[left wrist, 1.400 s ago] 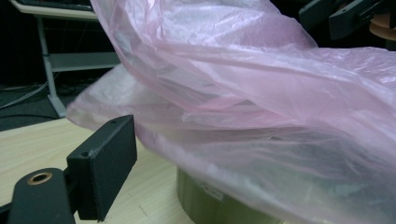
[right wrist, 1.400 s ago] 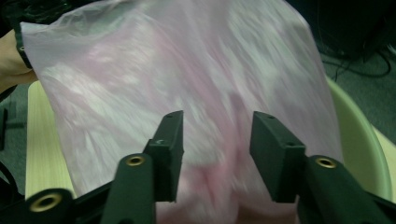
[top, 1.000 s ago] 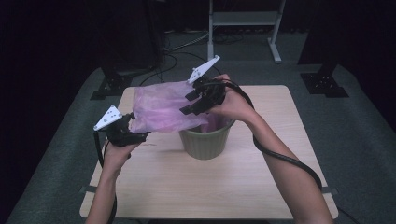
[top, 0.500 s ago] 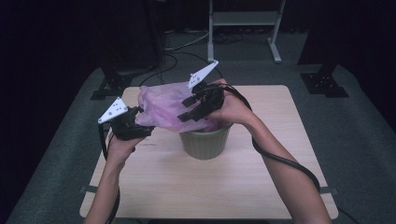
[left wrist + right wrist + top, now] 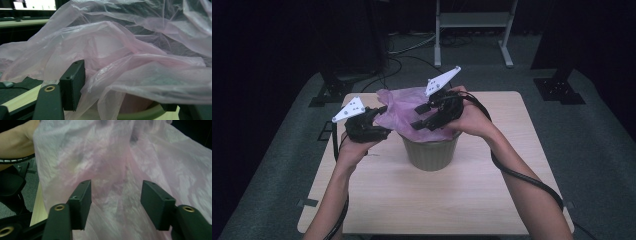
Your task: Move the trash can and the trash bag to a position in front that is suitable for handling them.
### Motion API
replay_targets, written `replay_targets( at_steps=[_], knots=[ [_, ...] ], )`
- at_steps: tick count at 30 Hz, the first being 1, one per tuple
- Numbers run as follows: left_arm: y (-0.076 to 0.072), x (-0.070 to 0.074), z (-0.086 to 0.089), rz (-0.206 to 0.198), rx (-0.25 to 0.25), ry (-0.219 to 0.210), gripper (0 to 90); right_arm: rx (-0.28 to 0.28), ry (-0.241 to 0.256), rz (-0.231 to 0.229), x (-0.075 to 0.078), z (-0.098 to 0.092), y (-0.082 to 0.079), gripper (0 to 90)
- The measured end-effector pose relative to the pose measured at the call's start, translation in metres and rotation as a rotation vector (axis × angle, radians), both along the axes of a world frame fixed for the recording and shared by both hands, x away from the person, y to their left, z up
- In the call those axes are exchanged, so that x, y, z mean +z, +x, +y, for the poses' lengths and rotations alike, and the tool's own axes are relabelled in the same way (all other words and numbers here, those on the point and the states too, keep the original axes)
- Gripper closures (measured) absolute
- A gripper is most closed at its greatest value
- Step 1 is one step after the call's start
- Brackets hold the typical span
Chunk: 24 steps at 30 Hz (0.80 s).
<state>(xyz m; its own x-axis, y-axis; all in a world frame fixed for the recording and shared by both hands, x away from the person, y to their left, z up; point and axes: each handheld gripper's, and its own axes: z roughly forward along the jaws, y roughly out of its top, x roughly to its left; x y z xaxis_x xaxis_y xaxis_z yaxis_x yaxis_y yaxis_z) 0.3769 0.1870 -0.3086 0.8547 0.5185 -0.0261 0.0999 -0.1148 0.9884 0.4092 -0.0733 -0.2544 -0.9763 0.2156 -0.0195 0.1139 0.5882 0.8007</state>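
Both grippers closer — pink bag (image 5: 404,111) now over pot (image 5: 430,150).

My left gripper (image 5: 379,119) is a chunky black body topped by a pale grey three-cornered plate dotted with small dark holes. My right gripper (image 5: 422,115) matches it, with the same grey plate on top. Each carries two square black jaw blocks on dark arms, with a brass-ringed screw hole in each arm. A thick black cable trails from each gripper along my forearms, which are bare, without sleeves.
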Motion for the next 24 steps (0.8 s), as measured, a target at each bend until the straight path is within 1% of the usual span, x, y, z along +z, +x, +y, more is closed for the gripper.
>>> replay_targets(
  at_steps=[4, 6, 9, 11, 13, 14, 18, 21, 24],
  knots=[
    [0.002, 0.004, -0.01, -0.003, -0.047, 0.009, 40.6, 0.003, 0.003, -0.007, 0.0, -0.003, -0.004, 50.6],
    [0.003, 0.007, -0.015, -0.011, -0.067, 0.022, 44.6, -0.001, 0.002, -0.012, 0.0, -0.005, -0.006, 53.5],
    [0.004, 0.011, -0.023, -0.01, -0.095, 0.042, 51.2, -0.02, 0.005, -0.008, 0.0, -0.008, -0.009, 63.0],
    [0.006, 0.013, -0.027, -0.006, -0.102, 0.053, 57.2, -0.036, 0.002, -0.009, 0.001, -0.011, -0.012, 73.7],
    [0.007, 0.014, -0.03, -0.002, -0.105, 0.069, 61.5, -0.06, -0.001, -0.006, 0.003, -0.013, -0.014, 81.7],
    [0.007, 0.015, -0.032, -0.002, -0.106, 0.083, 63.7, -0.06, 0.0, -0.006, 0.003, -0.015, -0.015, 85.0],
    [0.009, 0.019, -0.033, -0.008, -0.09, 0.126, 72.9, -0.08, 0.007, -0.005, 0.006, -0.025, -0.016, 88.3],
    [0.01, 0.021, -0.032, -0.006, -0.073, 0.159, 81.3, -0.104, 0.027, 0.002, 0.007, -0.036, -0.015, 89.1],
    [0.011, 0.023, -0.031, -0.003, -0.056, 0.186, 83.5, -0.136, 0.045, 0.005, 0.008, -0.047, -0.014, 90.0]
  ],
)
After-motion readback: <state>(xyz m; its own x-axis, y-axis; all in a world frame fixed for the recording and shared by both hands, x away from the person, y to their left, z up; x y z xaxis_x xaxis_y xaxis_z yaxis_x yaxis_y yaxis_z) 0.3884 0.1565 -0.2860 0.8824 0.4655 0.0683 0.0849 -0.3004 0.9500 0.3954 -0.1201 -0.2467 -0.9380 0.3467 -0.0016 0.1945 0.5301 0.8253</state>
